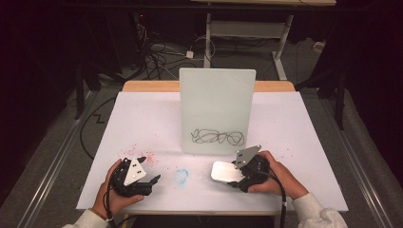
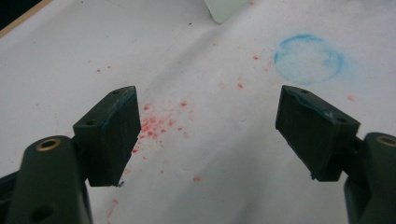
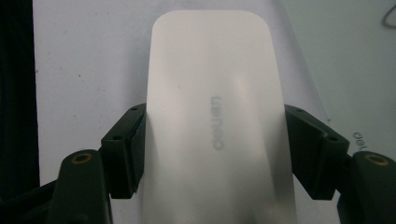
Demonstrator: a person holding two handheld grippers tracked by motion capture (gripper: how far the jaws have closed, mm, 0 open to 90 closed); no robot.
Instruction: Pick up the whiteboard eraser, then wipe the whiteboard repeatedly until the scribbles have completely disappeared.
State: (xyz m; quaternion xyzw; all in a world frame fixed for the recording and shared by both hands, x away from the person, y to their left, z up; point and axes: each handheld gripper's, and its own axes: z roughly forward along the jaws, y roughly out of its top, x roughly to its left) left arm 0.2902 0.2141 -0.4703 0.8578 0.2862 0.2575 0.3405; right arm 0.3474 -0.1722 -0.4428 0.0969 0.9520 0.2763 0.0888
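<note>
White table [image 1: 142, 118]: right gripper [image 3: 215, 154] clamps what looks like an eraser [image 3: 215, 93]; left gripper [image 2: 208, 135] gapes empty.

A dim lab or recording workspace. A wooden desk [image 1: 142, 86] covered with a white paper sheet [image 1: 142, 123] stands on grey carpet. Beyond the desk, tangled black cables [image 1: 157, 57] and a white power strip [image 1: 189, 54] lie on the floor beside a white metal-framed table leg [image 1: 207, 38]. Darkness surrounds the desk on both sides.

Upright whiteboard [image 1: 216, 110] blocks the table's [image 1: 142, 118] middle; both sides open.
</note>
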